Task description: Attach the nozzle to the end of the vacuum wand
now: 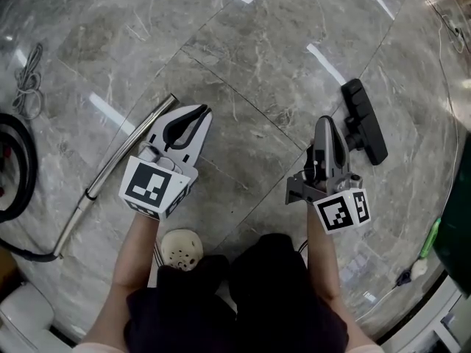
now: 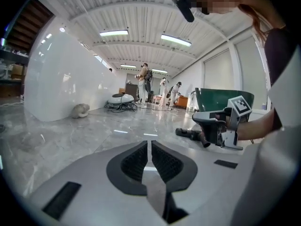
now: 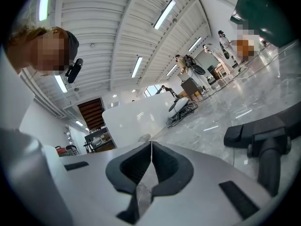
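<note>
Seen from above, a person stood on a grey marble floor (image 1: pixel 243 57) holding a two-jaw gripper in each hand. The left gripper (image 1: pixel 197 115) had its jaws clenched together on nothing, and the right gripper (image 1: pixel 324 126) was likewise pressed closed and empty. The task's parts lay apart. A metal vacuum wand (image 1: pixel 110 171) ran diagonally on the floor at the left, its far end just beside the left gripper's tip and its near end meeting a black hose (image 1: pixel 22 175). The black nozzle (image 1: pixel 365 120) lay at the right, just beyond the right gripper. Neither part was held, so the joining had not begun. To do this step well, each gripper would probably need to open first. The left could then take the wand close to its free far end, so the tube does not swing. The right could take the nozzle by its neck, leaving the socket clear, and the two should line up straight before being pushed together. By count there were two grippers, one wand, one nozzle, one hose, one coiled cord (image 1: pixel 28 83) at the far left, and one pale perforated shoe (image 1: pixel 182 248) near the person.
</note>
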A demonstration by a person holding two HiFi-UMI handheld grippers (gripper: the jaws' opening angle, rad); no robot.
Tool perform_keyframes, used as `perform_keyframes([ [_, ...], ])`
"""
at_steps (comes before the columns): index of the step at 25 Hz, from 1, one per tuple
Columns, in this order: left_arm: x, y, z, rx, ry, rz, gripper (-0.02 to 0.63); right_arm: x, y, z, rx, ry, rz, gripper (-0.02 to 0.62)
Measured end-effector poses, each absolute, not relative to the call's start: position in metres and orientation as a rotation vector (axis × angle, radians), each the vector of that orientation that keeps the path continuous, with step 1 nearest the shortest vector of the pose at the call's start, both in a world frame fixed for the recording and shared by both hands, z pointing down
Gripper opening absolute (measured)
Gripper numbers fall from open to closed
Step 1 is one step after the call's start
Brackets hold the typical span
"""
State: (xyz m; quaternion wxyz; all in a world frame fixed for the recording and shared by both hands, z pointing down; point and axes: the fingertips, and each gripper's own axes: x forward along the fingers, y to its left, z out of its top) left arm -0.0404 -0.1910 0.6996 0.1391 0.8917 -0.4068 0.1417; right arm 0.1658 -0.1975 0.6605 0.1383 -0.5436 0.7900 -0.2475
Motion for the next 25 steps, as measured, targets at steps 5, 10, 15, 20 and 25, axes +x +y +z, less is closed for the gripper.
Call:
perform_keyframes([
  [5, -0.065, -0.184, 0.698, 2.564, -1.164, 0.678, 0.055, 0.177, -0.193, 0.662, -1.57, 2.244, -0.73, 0.017],
  [10, -0.104, -0.185, 0.71, 2.467, -1.171, 0.905, 0.152, 0.178, -0.193, 0.662, -1.549, 2.219, -0.749, 0.017],
  [15, -0.145, -0.175, 0.734, 2.353, -1.087, 1.124, 0.184, 0.173, -0.194, 0.661, -1.519, 2.239, -0.752, 0.017],
  [20, -0.185, -0.148, 0.77, 2.195, -0.907, 1.376, 0.221, 0.183, -0.195, 0.661, -1.53, 2.218, -0.75, 0.017],
  [25, -0.201, -0.141, 0.803, 2.096, -0.79, 1.518, 0.229, 0.193, -0.195, 0.664, -1.568, 2.183, -0.755, 0.017],
])
